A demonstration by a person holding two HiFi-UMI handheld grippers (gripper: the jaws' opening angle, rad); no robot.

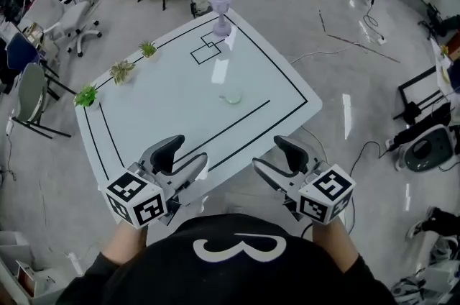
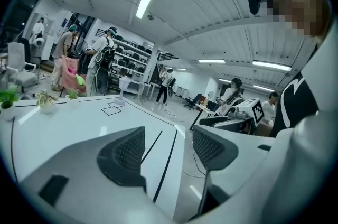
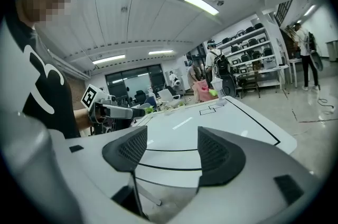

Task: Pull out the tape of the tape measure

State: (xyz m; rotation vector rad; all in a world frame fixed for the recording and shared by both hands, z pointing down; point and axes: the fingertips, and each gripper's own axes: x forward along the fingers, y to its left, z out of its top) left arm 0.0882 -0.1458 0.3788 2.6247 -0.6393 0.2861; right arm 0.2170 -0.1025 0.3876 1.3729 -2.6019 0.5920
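1. Pale green tape measure (image 1: 231, 98) sits mid-table (image 1: 165, 95), well away from both grippers.
2. Left gripper (image 1: 183, 154): jaws spread wide, nothing in them.
3. Right gripper (image 1: 277, 161): same deal, at the near edge.

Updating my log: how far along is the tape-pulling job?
Done: nothing visible; the small round pale-green tape measure lies mid-table, no tape visibly out. In hand: nothing; left gripper and right gripper stand open, empty, at the white table's near edge. Left: grasp, pull.
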